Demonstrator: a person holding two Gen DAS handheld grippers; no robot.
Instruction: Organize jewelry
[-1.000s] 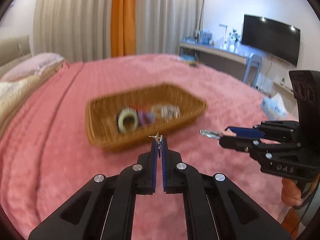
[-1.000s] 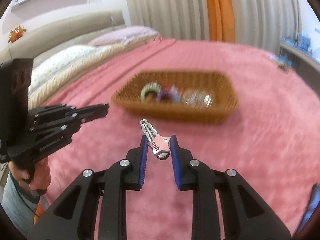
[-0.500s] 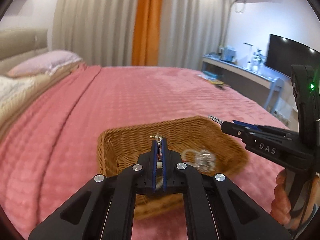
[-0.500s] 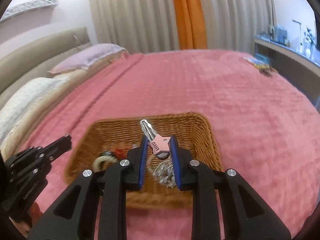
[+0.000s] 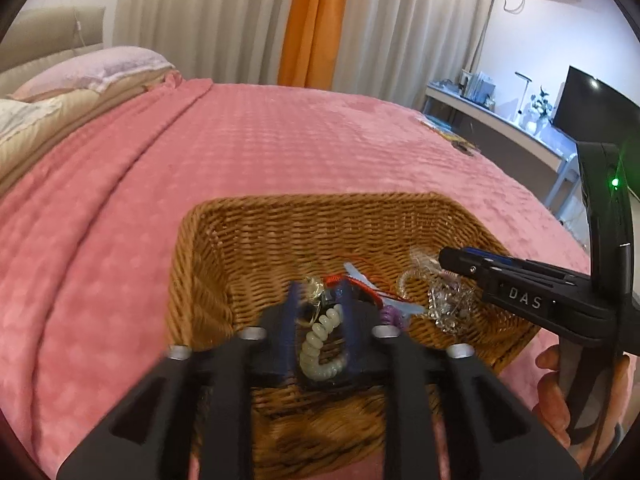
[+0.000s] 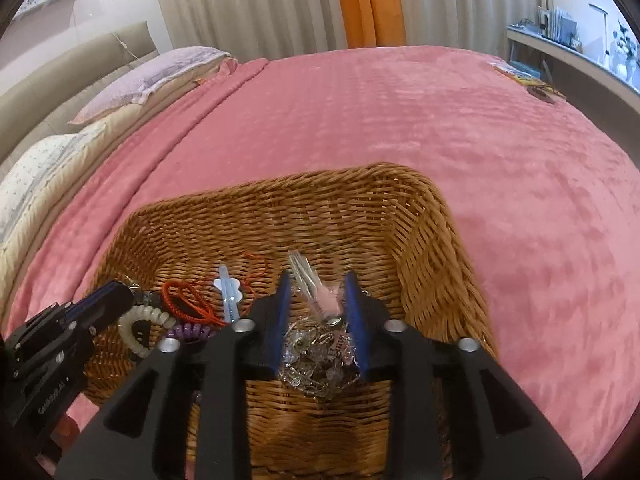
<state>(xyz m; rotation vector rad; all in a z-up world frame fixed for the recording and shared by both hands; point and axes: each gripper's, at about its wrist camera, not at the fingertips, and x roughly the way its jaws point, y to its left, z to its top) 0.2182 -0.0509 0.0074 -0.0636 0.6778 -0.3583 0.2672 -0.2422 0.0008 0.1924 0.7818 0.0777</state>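
A woven basket sits on the pink bed. It holds a cream coil hair tie, a purple coil tie, a red cord, a pale blue clip and a silver chain pile. My left gripper is open over the cream tie; a small gold piece lies blurred between its fingertips. My right gripper is open above the chain pile, with the pink star hair clip loose between its fingers.
The pink blanket spreads wide around the basket. Pillows lie at the far left. A desk with a monitor stands at the far right. Small items lie on the bed's far right edge.
Both grippers moved down into the basket and opened. The left one let go of the small gold piece; the right one's fingers spread away from the pink star clip.
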